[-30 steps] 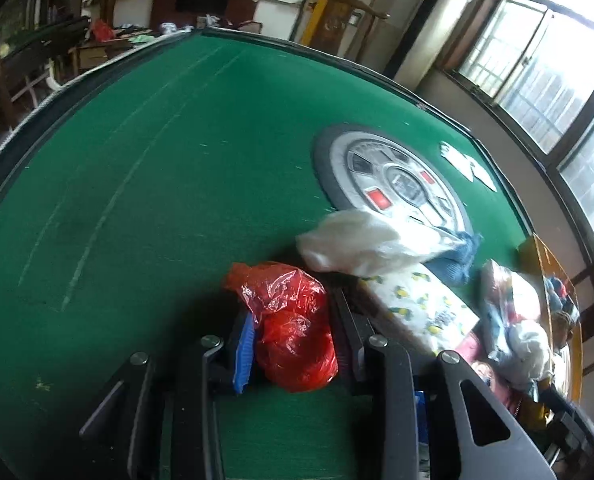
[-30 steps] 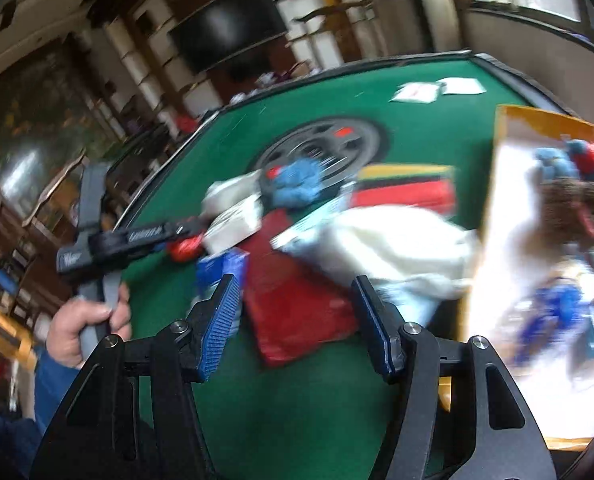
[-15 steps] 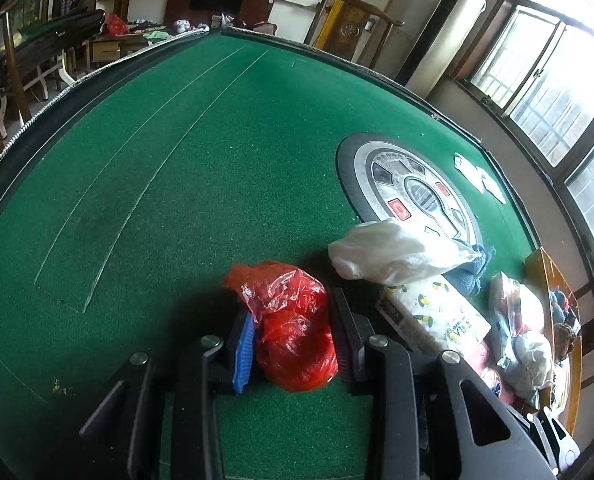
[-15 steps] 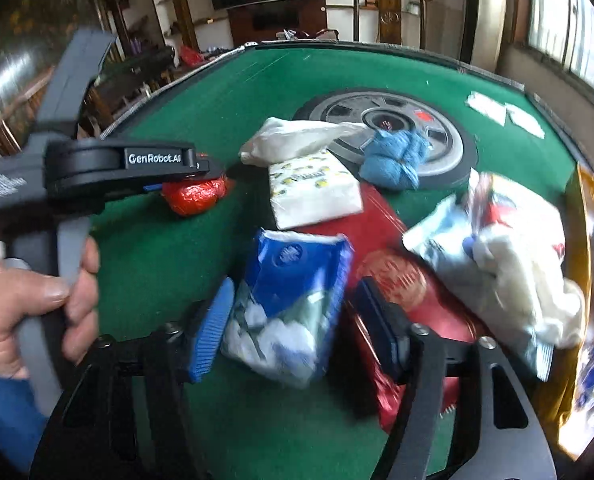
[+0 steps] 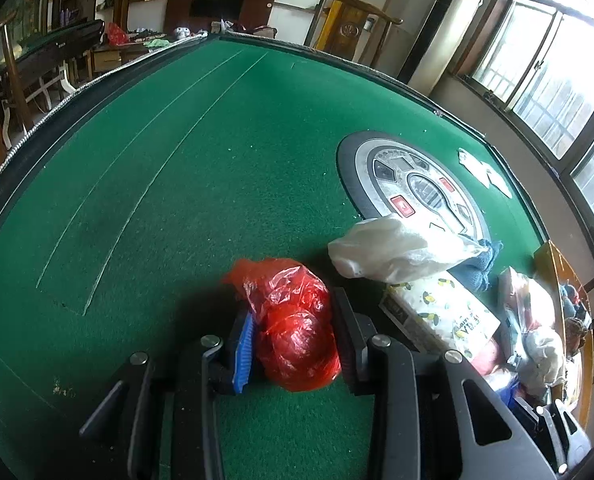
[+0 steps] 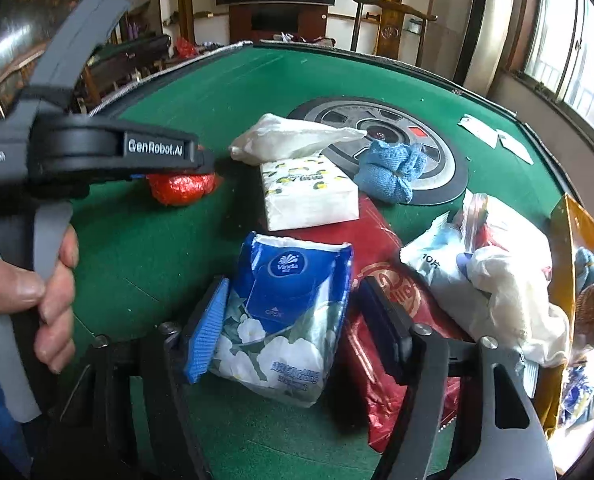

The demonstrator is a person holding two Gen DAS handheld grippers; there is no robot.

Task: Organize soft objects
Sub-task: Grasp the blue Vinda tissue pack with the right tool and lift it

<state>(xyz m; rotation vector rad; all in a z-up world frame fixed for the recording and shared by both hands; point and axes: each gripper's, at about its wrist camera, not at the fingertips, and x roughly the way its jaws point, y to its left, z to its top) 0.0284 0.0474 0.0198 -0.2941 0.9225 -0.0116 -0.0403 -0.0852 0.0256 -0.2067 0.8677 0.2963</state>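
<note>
Near the middle of the green felt table (image 5: pixel 145 184), the left gripper (image 5: pixel 293 340) is clamped on a crumpled red plastic bag (image 5: pixel 297 328), both pads pressed into its sides; the bag rests on the felt. A person's hand (image 6: pixel 21 300) grips the handle of that gripper, seen from the right wrist view. Just beside the red bag, toward the round control panel (image 5: pixel 413 184) at the table's centre, lies a white plastic bag (image 5: pixel 393 252), its tail draped onto the panel's rim. A white tissue pack with a lemon print (image 6: pixel 309 192) sits against it, and a bunched blue cloth (image 6: pixel 393 168) lies on the panel's edge.

Closer to the near edge, the right gripper (image 6: pixel 293 320) straddles a blue Vinda tissue pack (image 6: pixel 285 312). Its jaws have just been closing: the blue pad touches the pack's left side, the far pad stands a little off the other side. The pack leans partly on a red foil packet (image 6: pixel 381 280). Toward the right edge sits a heap of clear and white bags (image 6: pixel 489 272), touching a yellow box (image 6: pixel 573 224) holding knitted toys.
</note>
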